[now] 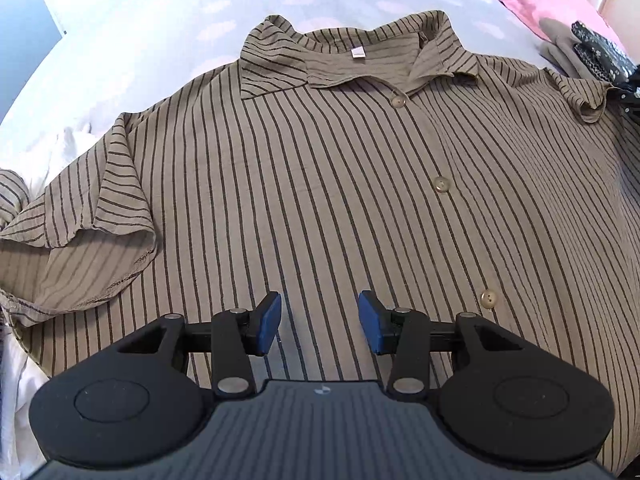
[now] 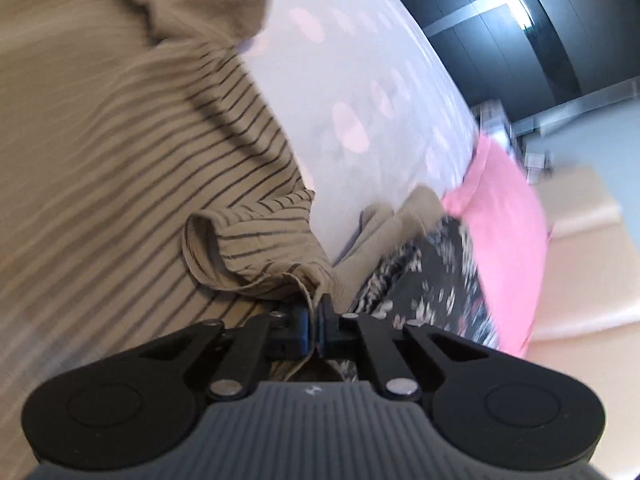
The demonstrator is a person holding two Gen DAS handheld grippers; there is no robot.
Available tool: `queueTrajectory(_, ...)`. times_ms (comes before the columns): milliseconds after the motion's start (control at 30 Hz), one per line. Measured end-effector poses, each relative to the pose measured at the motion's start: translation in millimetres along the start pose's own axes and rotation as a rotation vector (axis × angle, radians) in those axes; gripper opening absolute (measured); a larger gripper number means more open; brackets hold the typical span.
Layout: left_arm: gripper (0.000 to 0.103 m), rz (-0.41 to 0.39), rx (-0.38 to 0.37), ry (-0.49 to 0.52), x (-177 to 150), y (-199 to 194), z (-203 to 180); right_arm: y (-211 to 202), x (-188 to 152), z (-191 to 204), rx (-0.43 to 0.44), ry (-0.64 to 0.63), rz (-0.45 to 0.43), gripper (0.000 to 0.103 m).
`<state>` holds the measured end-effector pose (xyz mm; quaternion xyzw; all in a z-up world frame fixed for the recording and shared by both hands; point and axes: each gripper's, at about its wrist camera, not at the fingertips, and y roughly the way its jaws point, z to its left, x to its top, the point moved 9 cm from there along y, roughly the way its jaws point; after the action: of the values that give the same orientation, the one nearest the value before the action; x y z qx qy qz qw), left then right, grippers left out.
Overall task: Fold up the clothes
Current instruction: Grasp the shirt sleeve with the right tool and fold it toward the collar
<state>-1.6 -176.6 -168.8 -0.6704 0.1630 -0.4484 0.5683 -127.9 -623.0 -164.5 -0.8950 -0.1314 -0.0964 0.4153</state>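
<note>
Early in the fold, by the look of it. Brown striped button-up shirt of crinkled cloth [image 1: 320,168] spread front-up and buttoned on a white bedsheet with pale pink spots [image 1: 160,12], collar toward the far side, body mostly flat. Short sleeve on the left [image 1: 100,216] rumpled and lying partly back over the shoulder, not laid in neatly. No crease across the body visible yet, so both side folds and the final halving judged still to do.

Left gripper [image 1: 320,322] poised low over the lower front of the shirt, blue-padded fingers [image 1: 270,320] well apart, gripping nothing.

Right gripper [image 2: 316,326] pinched tight on the hem of the other short sleeve [image 2: 256,248], cloth and a loose thread caught between the fingers; view motion-blurred. Near it, a pile of other clothes: beige garment [image 2: 400,216], dark floral fabric [image 2: 432,276], pink cloth [image 2: 504,232]
</note>
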Motion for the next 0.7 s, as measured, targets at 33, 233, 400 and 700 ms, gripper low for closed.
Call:
queueTrajectory(33, 0.04, -0.003, -0.002, -0.001, 0, -1, 0, -5, 3, -4, 0.03, 0.061, 0.004, 0.003)
queueTrajectory(233, 0.04, -0.023, -0.014, 0.0, 0, -11, 1, -36, 28, -12, 0.248, 0.345, 0.039, 0.003)
queueTrajectory(400, 0.04, -0.039, -0.024, 0.0, -1, -20, 1, -44, 46, -22, 0.37, 0.688, 0.05, 0.003)
queueTrajectory(700, 0.04, -0.035, -0.014, -0.001, -3, -20, 5, -29, 74, 44, 0.527, 0.793, 0.103, 0.011)
